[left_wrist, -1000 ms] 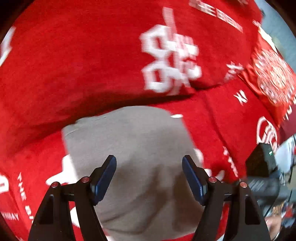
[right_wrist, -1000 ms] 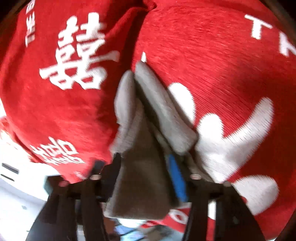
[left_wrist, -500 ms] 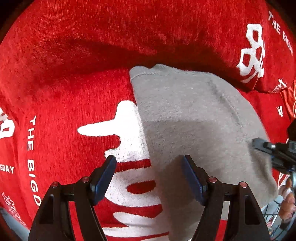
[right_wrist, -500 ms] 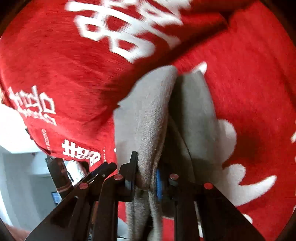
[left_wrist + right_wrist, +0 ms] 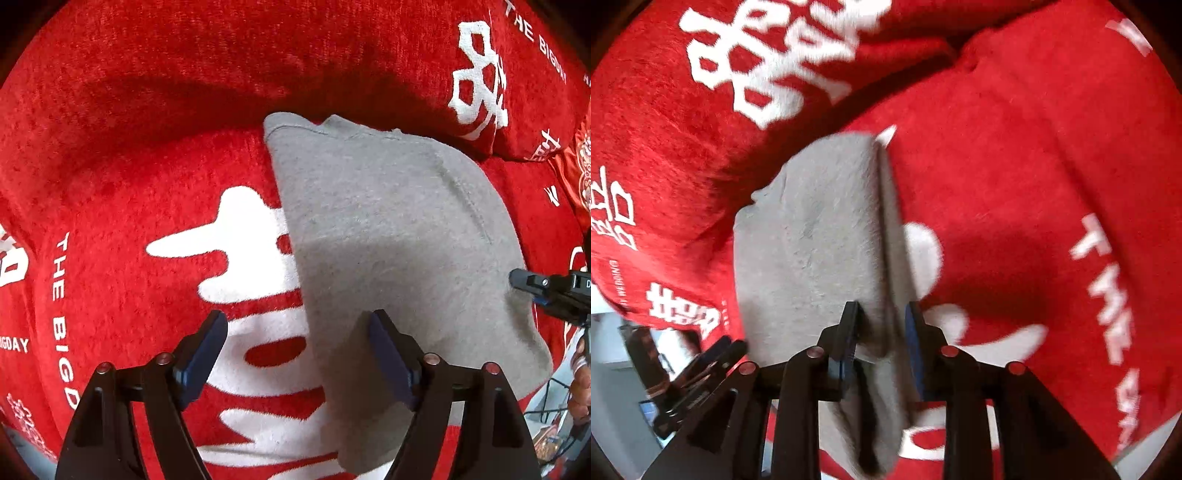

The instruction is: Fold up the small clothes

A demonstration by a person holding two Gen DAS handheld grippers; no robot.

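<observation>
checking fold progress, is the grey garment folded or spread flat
Folded: in the right wrist view the grey garment shows two layers doubled over along one edge, lying on the red blanket.

Red plush cover (image 5: 147,155) with white lettering fills the surroundings.
</observation>
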